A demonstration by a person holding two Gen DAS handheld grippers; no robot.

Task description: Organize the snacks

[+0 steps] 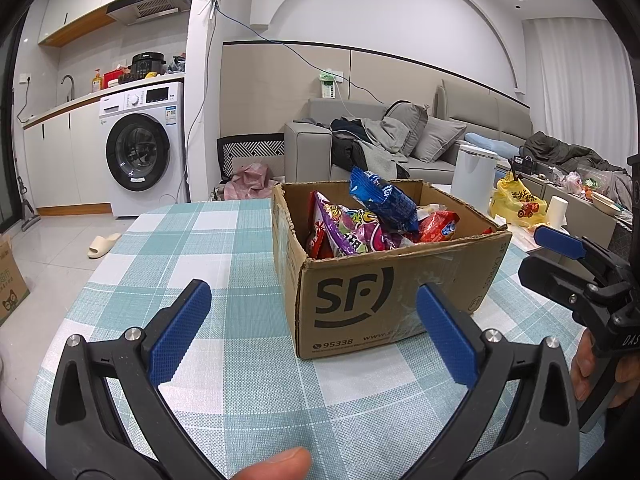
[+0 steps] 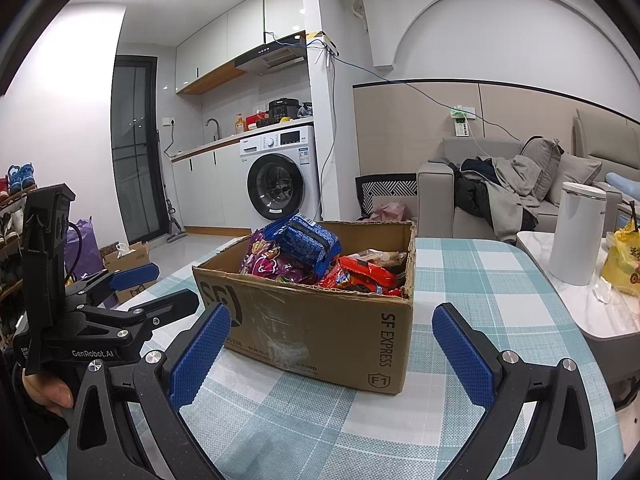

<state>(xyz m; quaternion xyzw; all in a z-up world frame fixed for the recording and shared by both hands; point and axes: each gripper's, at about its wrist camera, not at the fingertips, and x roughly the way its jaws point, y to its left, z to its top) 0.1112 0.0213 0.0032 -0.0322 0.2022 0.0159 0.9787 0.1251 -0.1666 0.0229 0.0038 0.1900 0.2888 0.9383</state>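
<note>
An open cardboard box [image 1: 384,292] [image 2: 320,328] printed with SF stands on the checked tablecloth. Inside lie a blue packet [image 1: 382,198] [image 2: 308,242], a purple packet [image 1: 352,232] [image 2: 266,260] and red packets [image 1: 438,228] [image 2: 362,274]. My left gripper [image 1: 314,328] stands open just short of the box's near face, nothing between its blue pads. My right gripper [image 2: 330,352] is open too, close to the box's corner and empty. Each gripper shows in the other's view: the right one [image 1: 560,256] at the right edge, the left one [image 2: 152,284] at the left.
The table with the teal checked cloth [image 1: 224,264] [image 2: 480,280] stretches around the box. To the right stand a white canister [image 2: 576,232], a yellow bag [image 1: 518,200] and a paper roll [image 1: 557,210]. A sofa, a washing machine and floor boxes lie beyond.
</note>
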